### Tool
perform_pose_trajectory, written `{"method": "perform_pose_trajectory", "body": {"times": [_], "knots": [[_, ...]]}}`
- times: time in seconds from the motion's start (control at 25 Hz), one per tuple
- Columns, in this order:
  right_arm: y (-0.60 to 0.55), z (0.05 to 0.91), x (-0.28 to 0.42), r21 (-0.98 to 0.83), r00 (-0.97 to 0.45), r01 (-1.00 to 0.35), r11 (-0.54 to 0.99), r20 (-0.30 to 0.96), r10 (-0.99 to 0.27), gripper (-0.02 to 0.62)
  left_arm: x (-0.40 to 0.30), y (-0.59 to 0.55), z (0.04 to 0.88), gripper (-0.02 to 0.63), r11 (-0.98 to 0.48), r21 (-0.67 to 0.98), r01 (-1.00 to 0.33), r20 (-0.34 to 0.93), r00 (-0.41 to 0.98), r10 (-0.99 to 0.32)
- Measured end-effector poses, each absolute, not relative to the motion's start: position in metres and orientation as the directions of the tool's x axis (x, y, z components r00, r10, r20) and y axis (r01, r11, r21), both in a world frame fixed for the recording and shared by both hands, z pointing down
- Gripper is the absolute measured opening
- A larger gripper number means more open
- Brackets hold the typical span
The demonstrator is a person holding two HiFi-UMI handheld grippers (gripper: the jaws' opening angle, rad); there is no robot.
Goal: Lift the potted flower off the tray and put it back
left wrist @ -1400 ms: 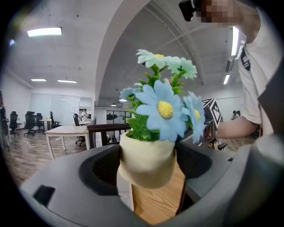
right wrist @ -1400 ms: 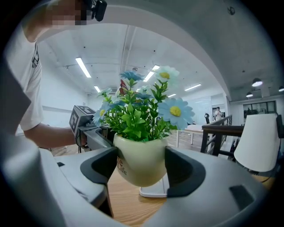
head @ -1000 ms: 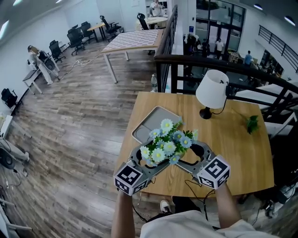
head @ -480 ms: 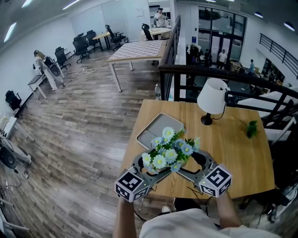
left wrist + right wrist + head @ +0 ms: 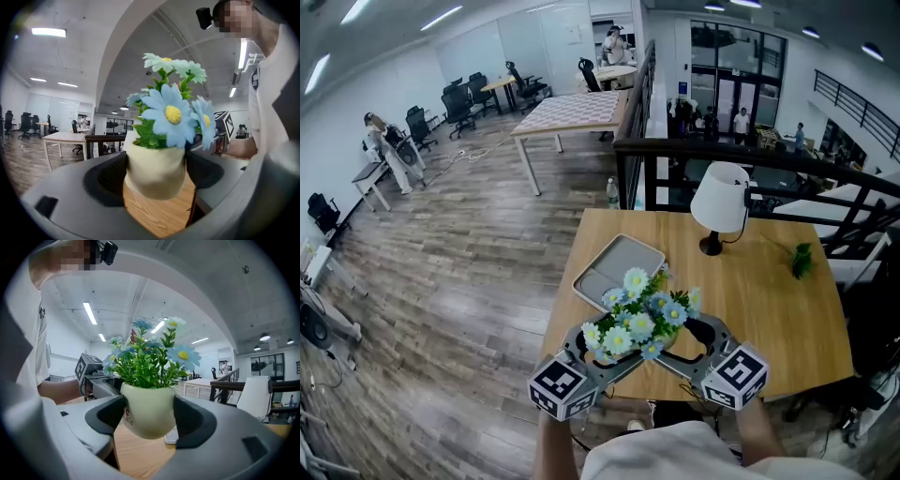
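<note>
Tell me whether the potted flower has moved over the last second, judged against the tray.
Yes. In the head view the potted flower has drawn slightly away from the tray, toward the near edge of the table.

We are in an open-plan office: black swivel chairs [image 5: 455, 94] stand by desks [image 5: 572, 108] at the far wall, strip lights [image 5: 441, 17] cross the ceiling, a wood-look floor [image 5: 459, 234] stretches wide, and a black railing [image 5: 750, 155] fronts glass doors [image 5: 727, 94] where people [image 5: 741, 119] stand.
</note>
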State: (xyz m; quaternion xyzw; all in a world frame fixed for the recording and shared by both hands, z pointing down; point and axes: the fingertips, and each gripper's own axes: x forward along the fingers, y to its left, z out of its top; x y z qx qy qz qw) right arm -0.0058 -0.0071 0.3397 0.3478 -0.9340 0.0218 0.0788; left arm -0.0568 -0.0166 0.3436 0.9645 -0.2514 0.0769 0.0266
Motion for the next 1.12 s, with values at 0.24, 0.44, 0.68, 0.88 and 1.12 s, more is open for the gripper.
{"method": "perform_pose_trajectory", "body": {"times": [0.24,0.44,0.68,0.88,1.12], "knots": [[-0.002,0.338,-0.004,0.008,-0.751,-0.650,0.760,0.149,-0.644,0.345,-0.055,-0.011,0.342,0.417,-0.868,0.004,-0.496,0.167,0.856,-0.489],[-0.003,0.343,-0.003,0.008,-0.750,-0.650,0.760,0.157,-0.643,0.345,-0.055,-0.013,0.346,0.417,-0.869,0.013,-0.495,0.173,0.857,-0.486],[-0.013,0.349,-0.003,-0.006,-0.744,-0.657,0.754,0.163,-0.647,0.345,-0.054,-0.023,0.351,0.417,-0.871,0.023,-0.490,0.181,0.859,-0.478],[-0.021,0.350,-0.005,-0.019,-0.746,-0.655,0.755,0.171,-0.644,0.345,-0.057,-0.030,0.352,0.417,-0.871,0.028,-0.491,0.193,0.858,-0.477],[-0.043,0.351,-0.005,-0.015,-0.754,-0.645,0.764,0.172,-0.634,0.345,-0.057,-0.052,0.355,0.417,-0.866,0.030,-0.500,0.201,0.851,-0.485]]}}
